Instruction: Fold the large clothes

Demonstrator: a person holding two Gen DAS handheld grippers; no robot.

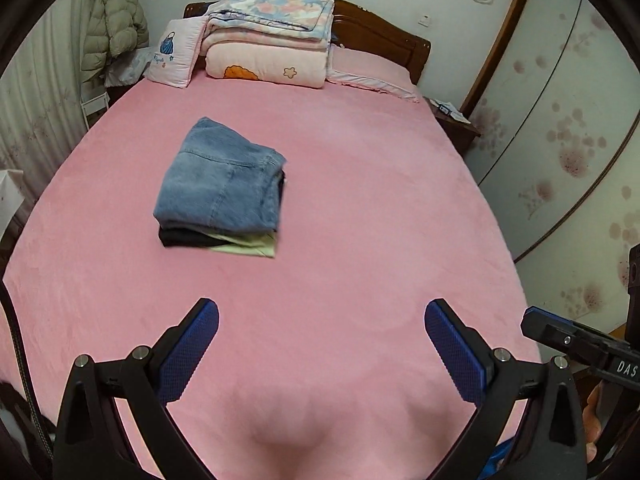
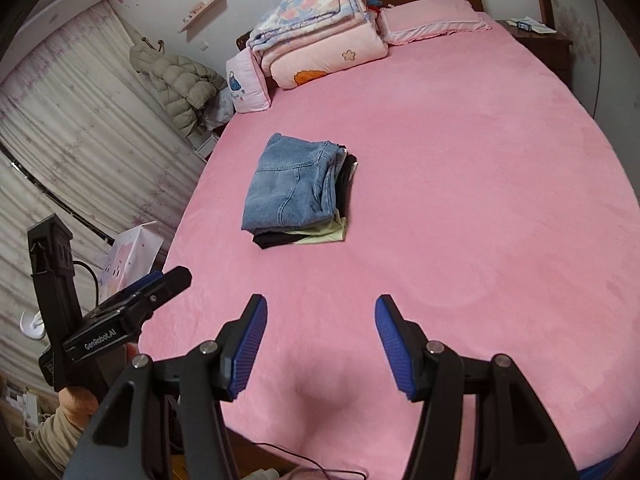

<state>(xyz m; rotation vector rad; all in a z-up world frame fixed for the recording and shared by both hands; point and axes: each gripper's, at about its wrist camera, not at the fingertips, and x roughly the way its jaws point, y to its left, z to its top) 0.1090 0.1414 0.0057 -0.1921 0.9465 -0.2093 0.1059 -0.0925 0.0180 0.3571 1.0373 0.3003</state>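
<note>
A stack of folded clothes lies on the pink bed [image 1: 360,208] [image 2: 460,200]. Folded blue jeans [image 1: 220,180] [image 2: 296,188] are on top, with a black garment [image 1: 188,238] [image 2: 276,238] and a pale green one [image 1: 248,246] [image 2: 324,234] under them. My left gripper [image 1: 322,336] is open and empty, held above the near part of the bed, well short of the stack. My right gripper [image 2: 320,328] is also open and empty, above the near edge. Each gripper shows at the side of the other's view: the right gripper [image 1: 580,340], the left gripper [image 2: 132,308].
Folded quilts [image 1: 272,40] [image 2: 320,28], a small pink cushion [image 1: 176,54] and a flat pillow [image 2: 432,20] lie at the headboard. A puffy jacket [image 1: 112,28] hangs by the curtains. A nightstand [image 1: 456,120] and wardrobe doors [image 1: 560,140] stand on the right.
</note>
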